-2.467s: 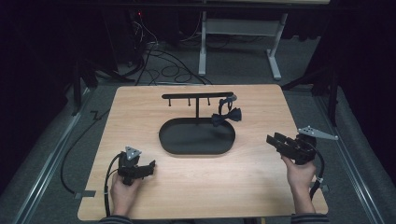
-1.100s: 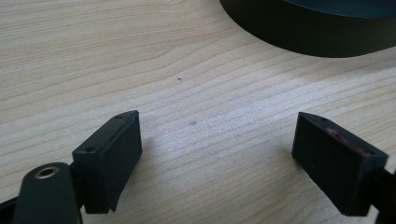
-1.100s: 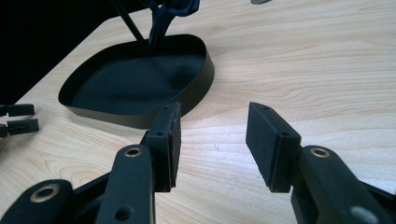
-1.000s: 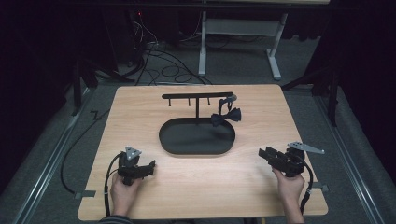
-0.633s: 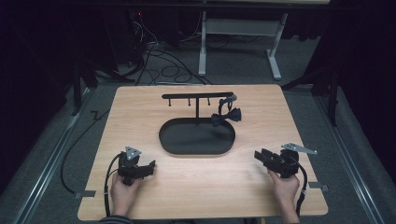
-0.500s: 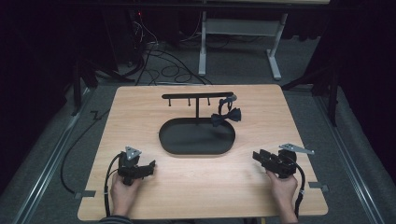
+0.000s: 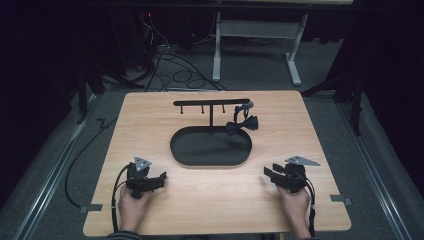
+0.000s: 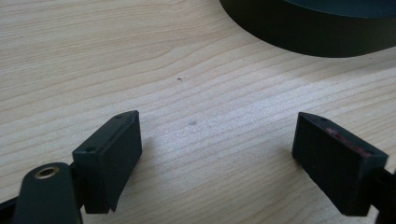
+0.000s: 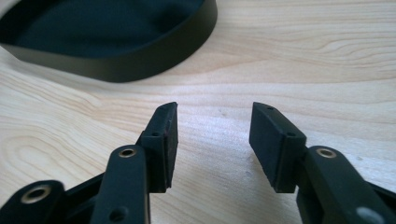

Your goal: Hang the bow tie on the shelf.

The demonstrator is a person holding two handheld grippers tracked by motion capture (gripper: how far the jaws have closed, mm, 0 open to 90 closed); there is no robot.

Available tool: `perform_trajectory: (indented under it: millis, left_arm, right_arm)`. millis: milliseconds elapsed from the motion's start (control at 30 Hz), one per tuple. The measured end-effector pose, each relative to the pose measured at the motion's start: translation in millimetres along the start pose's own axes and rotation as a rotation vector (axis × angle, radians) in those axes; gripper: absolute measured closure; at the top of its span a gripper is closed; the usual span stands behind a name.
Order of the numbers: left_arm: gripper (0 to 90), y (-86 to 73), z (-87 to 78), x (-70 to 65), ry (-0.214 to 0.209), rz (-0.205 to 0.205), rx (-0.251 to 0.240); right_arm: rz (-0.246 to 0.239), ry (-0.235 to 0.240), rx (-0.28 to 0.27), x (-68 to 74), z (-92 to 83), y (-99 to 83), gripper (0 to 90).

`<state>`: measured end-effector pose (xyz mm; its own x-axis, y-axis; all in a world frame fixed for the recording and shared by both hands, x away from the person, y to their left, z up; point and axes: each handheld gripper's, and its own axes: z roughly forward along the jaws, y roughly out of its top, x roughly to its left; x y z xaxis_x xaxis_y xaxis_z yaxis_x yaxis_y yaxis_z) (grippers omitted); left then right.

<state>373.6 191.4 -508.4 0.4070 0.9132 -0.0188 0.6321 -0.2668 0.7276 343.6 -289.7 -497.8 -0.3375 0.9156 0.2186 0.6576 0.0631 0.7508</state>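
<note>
A black oval tray (image 7: 210, 148) lies mid-table, with a T-shaped black stand (image 7: 211, 104) rising behind it. A black bow tie (image 7: 241, 124) hangs from the stand's right end, over the tray's far right rim. My left gripper (image 7: 159, 179) rests low at the front left, pointing right; in the left gripper view its jaws (image 8: 217, 154) stand wide apart over bare wood, below the tray wall (image 8: 303, 32). My right gripper (image 7: 267, 174) sits front right, pointing left. Its jaws (image 9: 212, 140) have just been opening, nothing between them, the tray (image 9: 116, 65) ahead.
The wooden table (image 7: 150, 125) has bare surface all around the tray. Two small empty hooks hang under the stand's left bar. Cables (image 7: 170, 60) and a desk frame (image 7: 260, 40) stand on the dark floor behind the table.
The right hand has come down from the table's right edge, inward and toward the front, and now sits low on the wood. The left hand has stayed put.
</note>
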Motion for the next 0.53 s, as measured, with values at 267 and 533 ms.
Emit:
perform_trajectory:
  millis: [267,533]
  left_arm:
    - [16.3,-0.1,-0.1,-0.1,0.000,0.000,0.000]
    - [16.3,-0.2,-0.1,-0.1,0.000,0.000,0.000]
  right_arm:
    - [-0.102,-0.091,0.039,13.6,10.3,-0.8,47.4]
    - [-0.176,-0.140,0.055,21.9,12.7,-1.5,47.2]
